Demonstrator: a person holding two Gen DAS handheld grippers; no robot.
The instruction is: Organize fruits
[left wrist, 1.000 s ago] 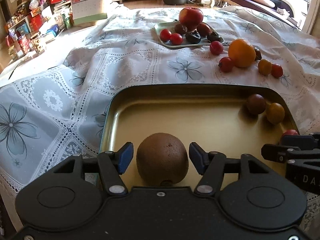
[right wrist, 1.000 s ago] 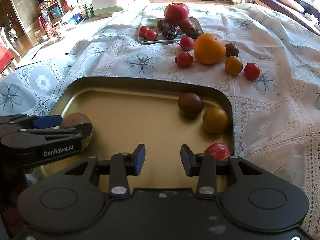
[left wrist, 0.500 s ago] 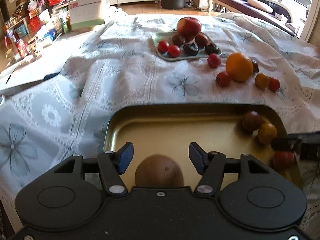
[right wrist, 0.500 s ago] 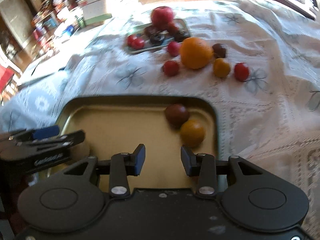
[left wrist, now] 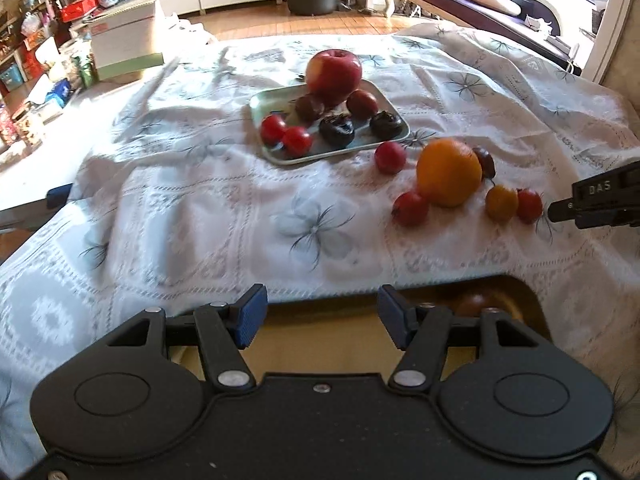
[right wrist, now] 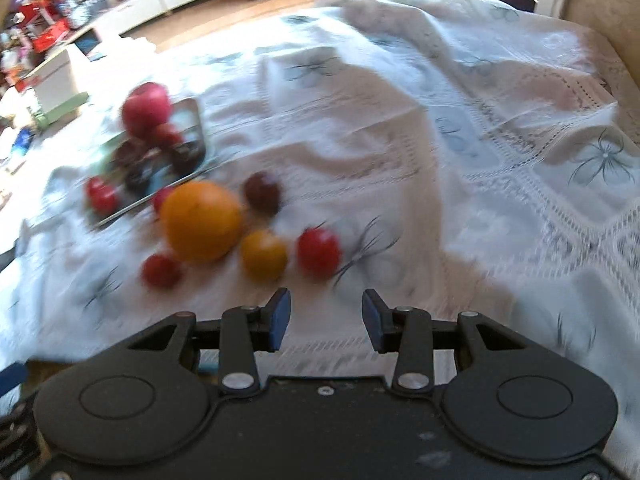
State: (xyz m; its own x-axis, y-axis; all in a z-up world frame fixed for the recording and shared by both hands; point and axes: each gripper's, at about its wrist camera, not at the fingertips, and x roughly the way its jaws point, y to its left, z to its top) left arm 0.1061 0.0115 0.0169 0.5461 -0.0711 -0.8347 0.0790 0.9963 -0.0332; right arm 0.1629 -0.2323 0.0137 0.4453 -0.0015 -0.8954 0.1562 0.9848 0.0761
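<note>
A lace cloth [left wrist: 200, 208] with grey flowers covers the table in a cluttered, sunlit living room. Loose fruit lies on it: an orange [left wrist: 449, 172] touching a red tomato [left wrist: 410, 208], with a yellow tomato [left wrist: 501, 202] and another red one [right wrist: 319, 252] just beside it. Nearer, the gold tray [left wrist: 340, 332] shows under the left gripper [left wrist: 318, 316], whose jaws are wide and empty. The right gripper [right wrist: 323, 320], narrower but also empty, hangs near the loose fruit. The right view is blurred, so I judge that a hasty closing could knock round fruit rolling over the wrinkled cloth. A small tray [left wrist: 280, 156] farther back holds an apple [left wrist: 334, 72].
</note>
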